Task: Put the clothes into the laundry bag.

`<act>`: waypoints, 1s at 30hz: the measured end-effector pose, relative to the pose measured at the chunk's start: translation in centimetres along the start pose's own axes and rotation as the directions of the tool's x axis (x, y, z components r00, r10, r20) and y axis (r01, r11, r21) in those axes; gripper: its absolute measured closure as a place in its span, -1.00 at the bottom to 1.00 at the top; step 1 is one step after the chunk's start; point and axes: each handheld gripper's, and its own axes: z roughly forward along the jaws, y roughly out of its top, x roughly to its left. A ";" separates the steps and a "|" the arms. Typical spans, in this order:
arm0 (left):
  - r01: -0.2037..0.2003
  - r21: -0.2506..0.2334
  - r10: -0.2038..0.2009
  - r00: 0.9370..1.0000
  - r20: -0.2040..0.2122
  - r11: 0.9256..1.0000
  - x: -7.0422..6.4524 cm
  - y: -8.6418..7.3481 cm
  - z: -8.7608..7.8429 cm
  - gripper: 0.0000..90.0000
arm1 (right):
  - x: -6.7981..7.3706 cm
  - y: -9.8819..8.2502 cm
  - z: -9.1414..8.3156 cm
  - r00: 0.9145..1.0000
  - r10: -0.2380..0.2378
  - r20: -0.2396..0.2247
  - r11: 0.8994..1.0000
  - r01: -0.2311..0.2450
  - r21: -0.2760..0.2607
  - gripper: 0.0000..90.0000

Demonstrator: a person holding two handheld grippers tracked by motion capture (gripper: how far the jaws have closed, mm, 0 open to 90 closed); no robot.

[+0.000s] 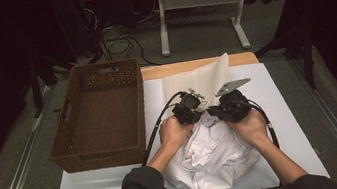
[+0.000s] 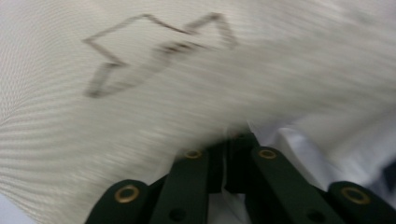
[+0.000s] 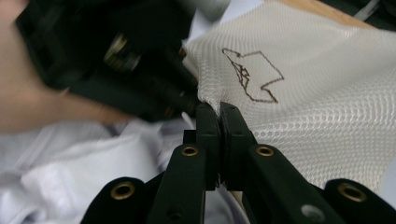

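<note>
While both tools are pinching the cream mesh laundry bag (image 3: pixel 299 121) by its near edge — left tool (image 1: pixel 194 108) and right tool (image 1: pixel 219 108) clamped side by side, probably to spread its mouth — the crumpled white garment (image 1: pixel 211 156) is lying at 6 o'clock on the white surface (image 1: pixel 284 107).

Both forearms enter from the frame's bottom centre; the left gripper (image 1: pixel 189 105) and right gripper (image 1: pixel 228 104) sit side by side, the 2 jaw pairs apparently pinched closed.
</note>
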 end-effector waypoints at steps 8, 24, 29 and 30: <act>-0.091 0.012 0.092 0.992 -0.091 0.996 -0.8 -0.4 -3.0 0.38 | -0.4 -0.4 0.2 1.000 0.005 0.021 1.000 -0.006 0.025 0.98; 0.070 0.205 -0.049 0.993 -0.103 0.976 1.9 -2.1 -3.8 -0.03 | -0.7 -0.2 0.4 0.999 0.012 0.042 0.999 -0.013 0.038 0.97; 0.079 0.177 -0.074 0.997 -0.037 0.981 2.1 -2.7 -3.1 0.55 | -0.7 -0.1 0.6 0.999 0.015 0.035 0.999 -0.016 0.038 0.97; 0.050 0.157 -0.045 0.998 -0.033 0.986 1.7 -2.7 -3.2 0.76 | -0.8 -0.1 0.6 0.999 0.019 0.034 0.999 -0.020 0.036 0.97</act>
